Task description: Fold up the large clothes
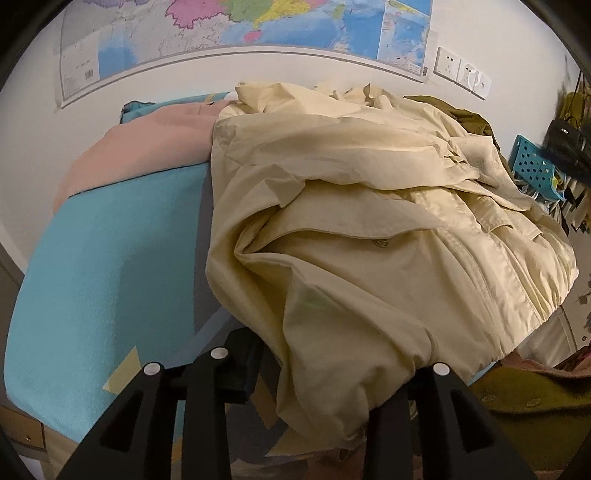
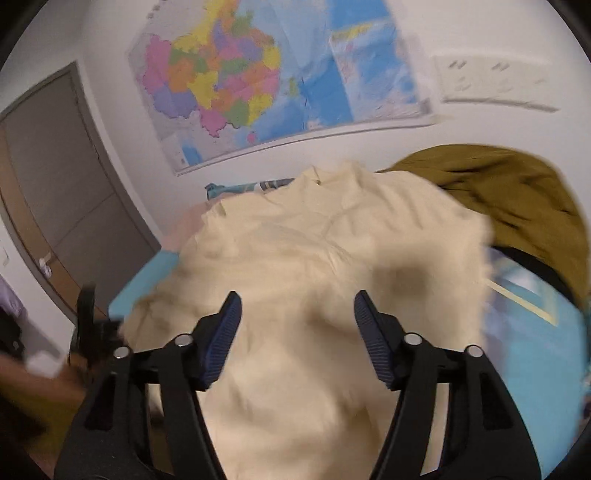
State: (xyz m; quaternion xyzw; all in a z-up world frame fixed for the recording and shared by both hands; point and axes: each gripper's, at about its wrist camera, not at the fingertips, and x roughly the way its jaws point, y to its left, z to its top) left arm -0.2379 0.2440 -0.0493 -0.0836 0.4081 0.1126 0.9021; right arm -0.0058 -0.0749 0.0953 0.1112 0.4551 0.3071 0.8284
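In the left wrist view, a cream jacket (image 1: pixel 369 221) lies crumpled on a blue-covered bed (image 1: pixel 103 266), over a pink blanket (image 1: pixel 147 147) at the far left. The left gripper (image 1: pixel 321 373) sits at its near hem; fabric drapes over the fingers, so its grip cannot be told.

In the right wrist view, blurred, the right gripper (image 2: pixel 297 332) stands wide apart and empty above the jacket (image 2: pixel 314 258), with an olive garment (image 2: pixel 498 192) at far right.

A rumpled cream cotton jacket (image 1: pixel 369 221) sprawls across the centre and right of the frame over a turquoise bed cover (image 1: pixel 110 277), its hem draped onto the black left gripper (image 1: pixel 314 369) at bottom, beneath a colourful wall map (image 1: pixel 258 26) at top.
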